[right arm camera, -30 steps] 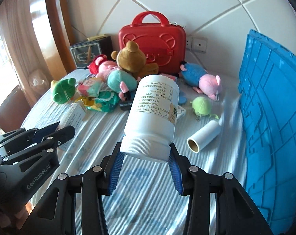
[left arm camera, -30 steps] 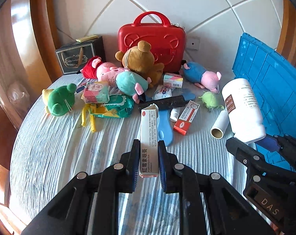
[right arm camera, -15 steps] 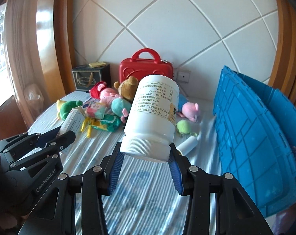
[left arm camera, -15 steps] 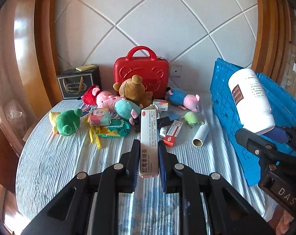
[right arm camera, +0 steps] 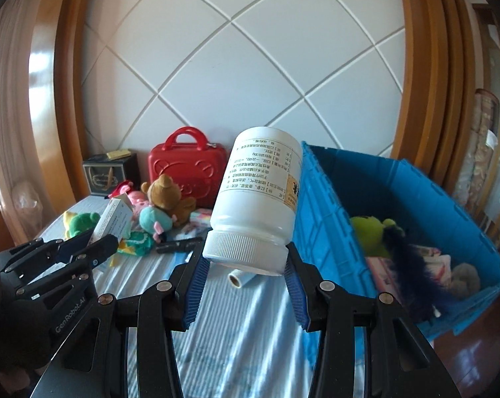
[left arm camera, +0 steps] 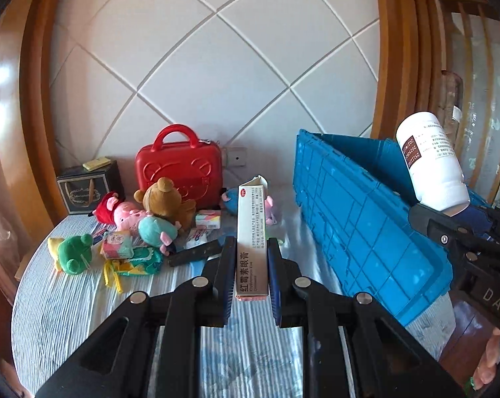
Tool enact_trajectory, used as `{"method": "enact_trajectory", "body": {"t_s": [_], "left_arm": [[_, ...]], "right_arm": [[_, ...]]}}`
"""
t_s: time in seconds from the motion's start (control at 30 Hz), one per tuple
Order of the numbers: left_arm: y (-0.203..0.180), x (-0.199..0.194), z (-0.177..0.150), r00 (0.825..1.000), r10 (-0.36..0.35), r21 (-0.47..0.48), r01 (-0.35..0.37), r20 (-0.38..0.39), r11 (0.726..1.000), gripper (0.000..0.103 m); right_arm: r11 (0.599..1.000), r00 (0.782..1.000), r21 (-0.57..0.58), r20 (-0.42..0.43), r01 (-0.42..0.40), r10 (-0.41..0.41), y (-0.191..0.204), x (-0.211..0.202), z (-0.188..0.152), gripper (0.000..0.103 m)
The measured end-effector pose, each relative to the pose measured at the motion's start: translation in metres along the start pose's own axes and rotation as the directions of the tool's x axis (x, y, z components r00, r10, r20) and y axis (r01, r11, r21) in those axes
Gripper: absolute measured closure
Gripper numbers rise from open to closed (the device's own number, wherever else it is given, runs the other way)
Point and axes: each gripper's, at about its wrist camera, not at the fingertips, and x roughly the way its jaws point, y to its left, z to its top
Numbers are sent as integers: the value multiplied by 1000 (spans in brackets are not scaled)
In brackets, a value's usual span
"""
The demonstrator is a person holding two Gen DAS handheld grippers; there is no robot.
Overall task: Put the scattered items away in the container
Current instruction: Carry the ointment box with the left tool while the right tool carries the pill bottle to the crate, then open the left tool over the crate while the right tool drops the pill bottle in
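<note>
A: What do the two hand-held grippers carry?

B: The left gripper [left arm camera: 251, 272] has its fingers [left arm camera: 226, 272] pinching a slim white ointment box [left arm camera: 252, 235], which stands upright between them with its open flap at the top. The right gripper [right arm camera: 246, 278] has its fingers [right arm camera: 194, 285] clamped on the ribbed cap of a white pill bottle [right arm camera: 258, 199], held cap down, its base pointing up and away.

A: Where is the container?

B: The blue crate [right arm camera: 326, 229] sits just to the right of the right fingers. Inside lie a yellow-green plush [right arm camera: 370, 232], a dark fluffy item and some pink packets. Both held things are in the air, outside the crate.

A: And the other items?

B: Ahead and to the left of the fingers, on the striped table [left arm camera: 71, 301]: a red case [left arm camera: 180, 172], a brown teddy bear [left arm camera: 165, 199], a pink pig plush [left arm camera: 129, 212], a teal plush [left arm camera: 157, 229], a green frog plush [left arm camera: 72, 252], a black box [left arm camera: 87, 185] and small packets. A paper roll [right arm camera: 241, 278] lies just beyond the right fingers, below the bottle.
</note>
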Motion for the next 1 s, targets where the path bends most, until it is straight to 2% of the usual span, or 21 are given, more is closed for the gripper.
{"method": "enact_trajectory", "body": {"t_s": [0.2,0.3,0.43,0.57,0.67,0.77,1.0], "left_arm": [[-97,13,28,997,-55,28,53,55,998,86],[-152,26,43,996,-66,42,63,57,997,86],[-225,56,58,996,-88,63,86,23,994,86],[-283,93,59,993,-85,86,92,-78,992,86],[-311,117,53,985,-66,105,83,-158,991,86],[-327,132,49,978,-40,119,65,-207,991,86],[-346,146,43,963,-9,133,46,-268,990,86]], "right_arm": [[997,997,36,40,69,-70,-103,-9,6,59],[994,994,37,44,99,-100,-163,-4,6,59],[991,991,26,17,134,-134,-237,13,2,59],[990,989,19,-45,140,-139,-294,39,-8,59],[992,989,25,-84,125,-122,-325,57,-18,59],[994,988,35,-114,106,-102,-345,69,-29,59],[996,983,43,-173,74,-65,-371,85,-39,59]]}}
